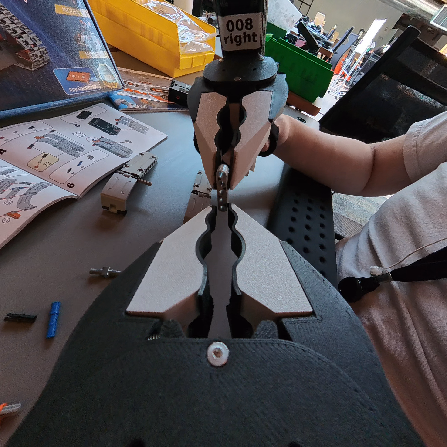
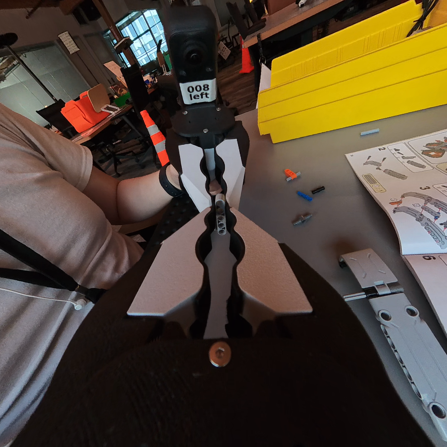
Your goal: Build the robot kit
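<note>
Grey beam between both grippers' fingers

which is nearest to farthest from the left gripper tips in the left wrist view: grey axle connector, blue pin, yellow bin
From the left gripper:
1. grey axle connector, on the table, low to its left.
2. blue pin, further left, near the bottom edge.
3. yellow bin, far back at the table's upper left.

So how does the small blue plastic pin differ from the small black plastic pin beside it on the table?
The blue plastic pin is longer than the black plastic pin. The blue pin lies roughly at a right angle to the black pin. Both lie loose on the grey table, apart from each other.
</note>
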